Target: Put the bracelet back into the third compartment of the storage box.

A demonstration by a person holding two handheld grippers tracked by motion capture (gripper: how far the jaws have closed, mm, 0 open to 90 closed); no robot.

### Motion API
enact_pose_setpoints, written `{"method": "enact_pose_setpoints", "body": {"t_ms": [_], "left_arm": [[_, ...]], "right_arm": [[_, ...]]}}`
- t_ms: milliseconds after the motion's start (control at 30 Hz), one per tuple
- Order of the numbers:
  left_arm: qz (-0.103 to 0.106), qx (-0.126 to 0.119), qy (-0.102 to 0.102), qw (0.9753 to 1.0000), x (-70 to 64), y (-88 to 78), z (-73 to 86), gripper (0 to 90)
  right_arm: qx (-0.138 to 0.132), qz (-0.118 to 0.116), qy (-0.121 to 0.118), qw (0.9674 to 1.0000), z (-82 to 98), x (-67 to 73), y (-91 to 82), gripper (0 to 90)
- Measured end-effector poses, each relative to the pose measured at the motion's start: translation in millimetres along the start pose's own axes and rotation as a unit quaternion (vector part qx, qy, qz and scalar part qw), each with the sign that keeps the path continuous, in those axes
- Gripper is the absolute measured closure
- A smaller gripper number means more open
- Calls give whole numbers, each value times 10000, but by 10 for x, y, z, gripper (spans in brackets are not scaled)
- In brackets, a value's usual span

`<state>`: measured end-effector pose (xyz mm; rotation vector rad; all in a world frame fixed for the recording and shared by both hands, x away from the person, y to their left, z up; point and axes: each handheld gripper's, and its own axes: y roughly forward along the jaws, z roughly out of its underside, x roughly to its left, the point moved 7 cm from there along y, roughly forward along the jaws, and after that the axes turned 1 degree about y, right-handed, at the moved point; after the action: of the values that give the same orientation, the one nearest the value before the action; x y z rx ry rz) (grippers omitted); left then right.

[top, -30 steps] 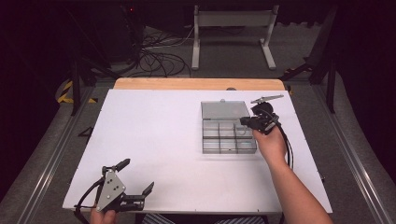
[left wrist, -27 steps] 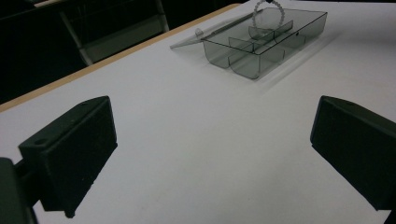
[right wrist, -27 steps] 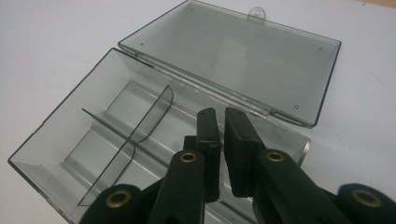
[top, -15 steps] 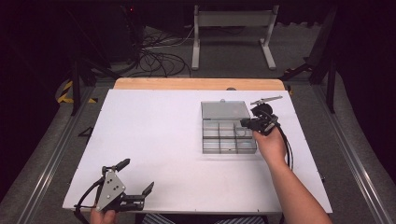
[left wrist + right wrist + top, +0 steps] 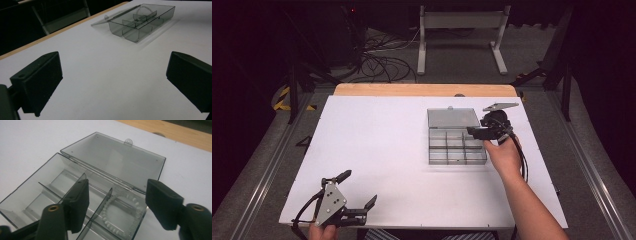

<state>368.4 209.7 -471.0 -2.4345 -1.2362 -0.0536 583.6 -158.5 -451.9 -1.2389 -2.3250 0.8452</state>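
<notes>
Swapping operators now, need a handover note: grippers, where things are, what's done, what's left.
Right gripper: open, jaws just opened, nothing between them, over the box's corner section by the hinge.
Left gripper: open, empty, at the table's near left corner.
Box: right of table centre, lid flat open behind it.
Done: bead bracelet lies in that corner section.
Left: probably back the right gripper out and shut the lid.

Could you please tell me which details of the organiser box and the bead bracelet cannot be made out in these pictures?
- Bead bracelet: in the right gripper view its near part is cut off by the bottom edge and partly hidden behind a divider.
- Organiser box: in the high view its contents are too small to tell, and the right gripper covers the right rear corner.
- Left gripper view: the box's far compartments are blurred through tinted walls.
</notes>
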Motion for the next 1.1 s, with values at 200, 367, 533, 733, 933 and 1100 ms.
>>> {"method": "enact_pose_setpoints", "body": {"t_ms": [200, 367, 533, 733, 933, 1100], "left_arm": [[2, -3, 4, 10000, 0, -1, -1, 10], [6, 3, 2, 10000, -2, -4, 0, 10], [1, -3, 7, 10000, -4, 0, -2, 10], [0, -3, -11, 10000, -7, 0, -1, 10], [11, -6, -31, 10000, -12, -2, -2, 10], [5, -11, -17, 10000, -10, -1, -3, 10]], "right_arm": [[-243, -58, -108, 9996, -51, 75, -137, 291], [-389, -140, -229, 9989, -76, 169, -263, 271], [-488, -185, -386, 9979, -82, 277, -380, 249], [-608, -277, -557, 9962, -90, 412, -487, 226], [-652, -397, -590, 9953, -72, 483, -560, 212], [-702, -416, -672, 9944, -39, 540, -636, 201]]}}
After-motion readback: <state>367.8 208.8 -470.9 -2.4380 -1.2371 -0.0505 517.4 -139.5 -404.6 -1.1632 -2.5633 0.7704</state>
